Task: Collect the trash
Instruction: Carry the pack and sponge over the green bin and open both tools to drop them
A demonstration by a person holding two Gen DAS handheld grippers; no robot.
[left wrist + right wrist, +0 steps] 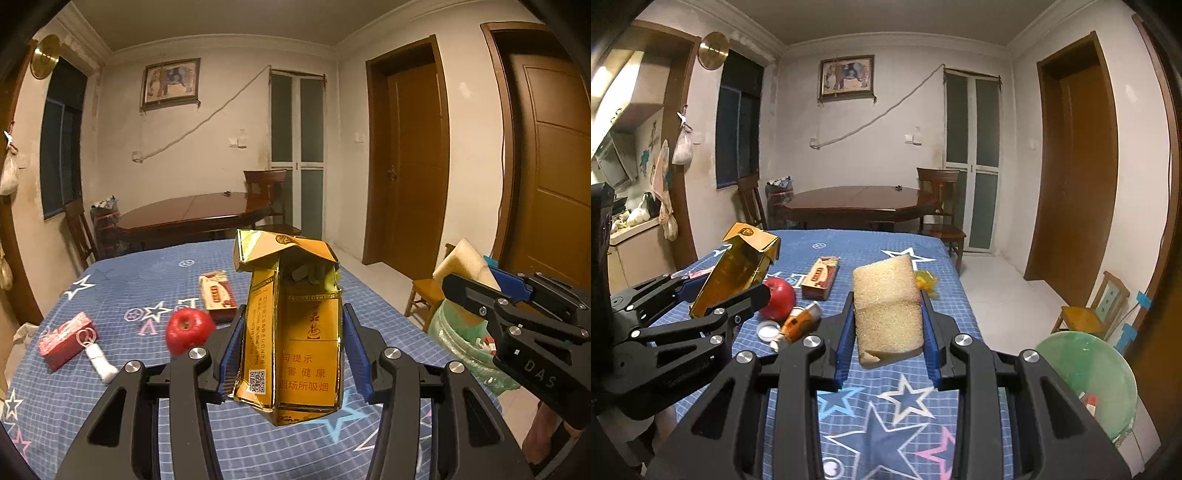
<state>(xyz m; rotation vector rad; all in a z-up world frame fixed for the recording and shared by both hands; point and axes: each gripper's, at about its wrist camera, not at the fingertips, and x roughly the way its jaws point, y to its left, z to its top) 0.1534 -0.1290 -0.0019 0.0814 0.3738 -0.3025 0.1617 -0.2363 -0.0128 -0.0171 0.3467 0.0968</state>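
Observation:
My left gripper (293, 334) is shut on a crumpled gold cigarette carton (295, 332), lifted clear of the blue star-print tablecloth (147, 280). That carton (738, 269) and the left gripper (718, 295) also show at the left of the right wrist view. My right gripper (888, 325) is shut on a beige foam sponge (888, 310), held above the cloth. In the left wrist view the same sponge (463, 266) pokes out of the right gripper (476, 284) at the right edge. A bin lined with a green bag (1097, 373) stands on the floor beside the table.
On the cloth lie a red apple (188, 330), a red-and-white box (218, 295), a red packet (64, 339) and a white roll (99, 360). A small bottle (798, 325), a lid (768, 329) and a yellow wrapper (927, 281) also lie there. A low wooden chair (1089, 314) stands by the bin.

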